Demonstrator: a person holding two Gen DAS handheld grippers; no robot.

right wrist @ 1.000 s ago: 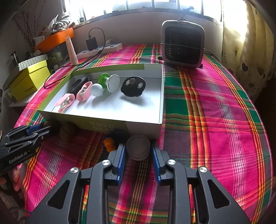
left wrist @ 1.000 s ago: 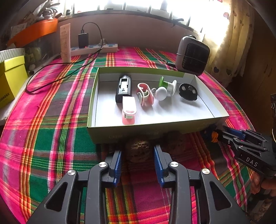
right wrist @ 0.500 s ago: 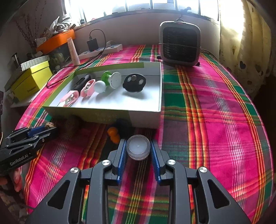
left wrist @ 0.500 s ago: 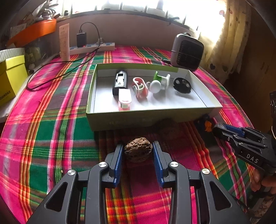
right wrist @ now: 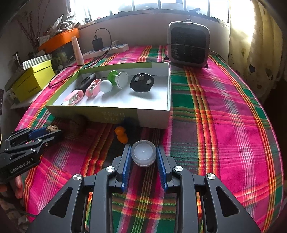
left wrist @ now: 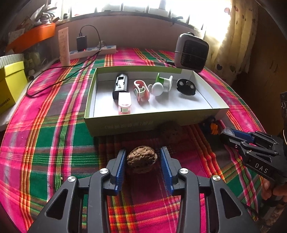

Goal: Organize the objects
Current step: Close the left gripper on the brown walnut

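A table draped in a pink, green and orange plaid cloth (right wrist: 224, 111) fills the room's middle. At twelve o'clock a bright, overexposed window (right wrist: 161, 7) sits above a plain beige sill wall (right wrist: 140, 30), throwing daylight across the cloth. At two o'clock hangs a pale yellow curtain with small heart prints (right wrist: 251, 44). At ten o'clock an orange shelf (right wrist: 59, 38) holds clutter.
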